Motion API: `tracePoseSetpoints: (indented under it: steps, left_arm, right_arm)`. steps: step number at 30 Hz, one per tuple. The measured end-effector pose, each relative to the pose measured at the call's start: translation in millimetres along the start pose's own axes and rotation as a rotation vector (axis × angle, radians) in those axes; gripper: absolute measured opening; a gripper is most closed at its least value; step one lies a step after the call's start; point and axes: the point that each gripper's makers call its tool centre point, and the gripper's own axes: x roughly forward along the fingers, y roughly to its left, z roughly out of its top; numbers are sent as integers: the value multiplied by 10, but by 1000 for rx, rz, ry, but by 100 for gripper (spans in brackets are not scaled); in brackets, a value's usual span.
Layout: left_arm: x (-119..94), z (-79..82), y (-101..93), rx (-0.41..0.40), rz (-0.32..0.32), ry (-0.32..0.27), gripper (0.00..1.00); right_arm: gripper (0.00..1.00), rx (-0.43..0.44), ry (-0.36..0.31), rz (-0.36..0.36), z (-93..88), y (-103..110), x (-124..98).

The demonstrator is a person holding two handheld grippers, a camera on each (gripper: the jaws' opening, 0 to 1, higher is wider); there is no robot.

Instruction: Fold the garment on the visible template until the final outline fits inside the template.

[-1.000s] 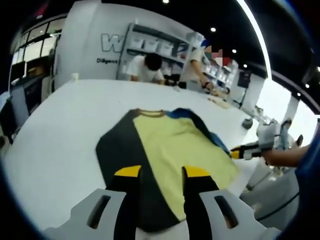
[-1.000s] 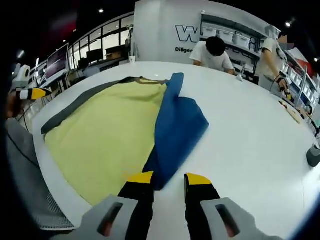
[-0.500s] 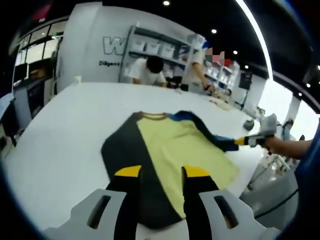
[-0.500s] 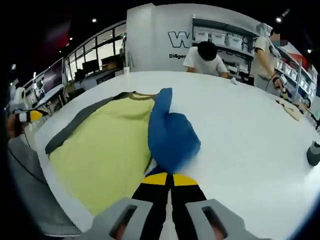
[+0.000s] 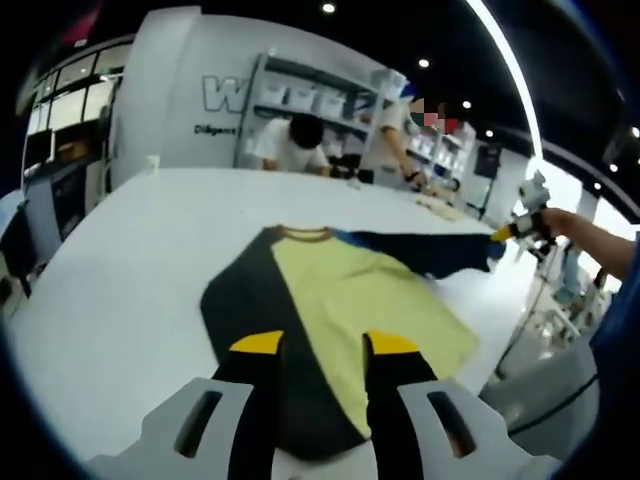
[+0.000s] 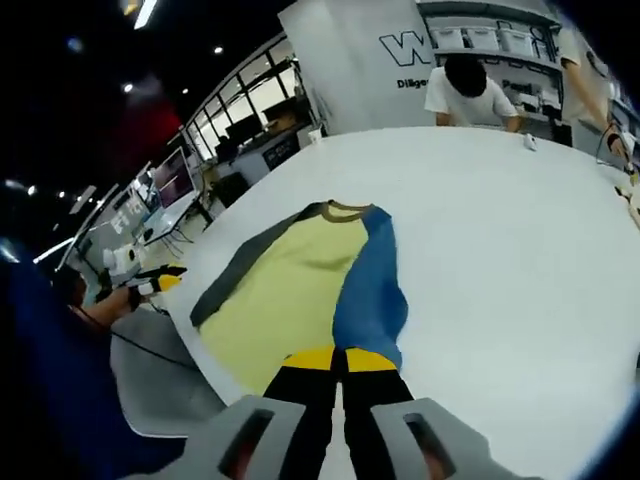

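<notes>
we pinch the blue sleeve (image 6: pixel 372 300) in our right claw (image 6: pixel 340 358) and hold it lifted off the white desk (image 6: pixel 500 250), likely to fold it across the garment (image 5: pixel 340 300); our left claw (image 5: pixel 322 343) hovers spread above its near hem.

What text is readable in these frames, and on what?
"W": large letter on the white wall panel, cut off by the shelving in the left gripper view.
"Dil…": small line beneath it, rest too blurred to read.
T-shirt: no print visible.
</notes>
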Motion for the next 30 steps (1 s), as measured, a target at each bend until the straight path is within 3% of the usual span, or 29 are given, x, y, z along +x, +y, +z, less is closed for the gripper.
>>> tracePoseSetpoints:
  steps: [2, 4, 7, 8, 10, 12, 17, 18, 19, 23, 24, 25, 28, 30]
  left_arm:
    - [0, -3, 4, 1, -3, -1, 26]
    - [-15, -1, -8, 7, -3, -1, 26]
    - [-34, -3, -3, 8, -2, -2, 26]
    - [-38, -8, 7, 9, -1, -2, 26]
    - [-50, -26, 32, 10, 7, 3, 26]
    - [-55, -35, 51, 10, 11, 5, 26]
    - [-69, -42, 90, 6, 26, 5, 26]
    - [-78, -31, 87, 2, 36, 4, 26]
    - [-94, -6, 88, 0, 50, -2, 26]
    - [-158, 66, 0, 0, 80, -7, 25]
    - [-179, 76, -18, 0, 90, -8, 25]
    - [-188, 78, -28, -4, 98, -8, 25]
    - [-196, 72, -52, -12, 118, -3, 25]
    - [-189, 77, -55, -21, 121, -7, 25]
  right_arm:
    - [0, 19, 8, -28, -5, -105, -30]
    - [0, 61, 18, -100, -71, -372, -80]
    - [0, 158, -38, -111, -65, -536, -118]
    - [0, 243, -92, -150, -52, -764, -162]
    - [0, 292, -101, -188, -77, -914, -191]
    - [0, 284, -92, -217, -110, -1039, -209]
    - [0, 311, -118, -198, -98, -1129, -153]
    - [0, 354, -97, -223, -149, -1254, -109]
    - [0, 335, -54, -236, -214, -1393, -49]
    - [0, 381, 14, -264, -334, -1672, 69]
    - [0, 398, 11, -281, -342, -1776, 85]
    - [0, 367, 16, -352, -372, -1964, 72]
    - [2, 319, -1, -458, -373, -2206, 4]
    - [13, 342, -95, -497, -280, -2355, -78]
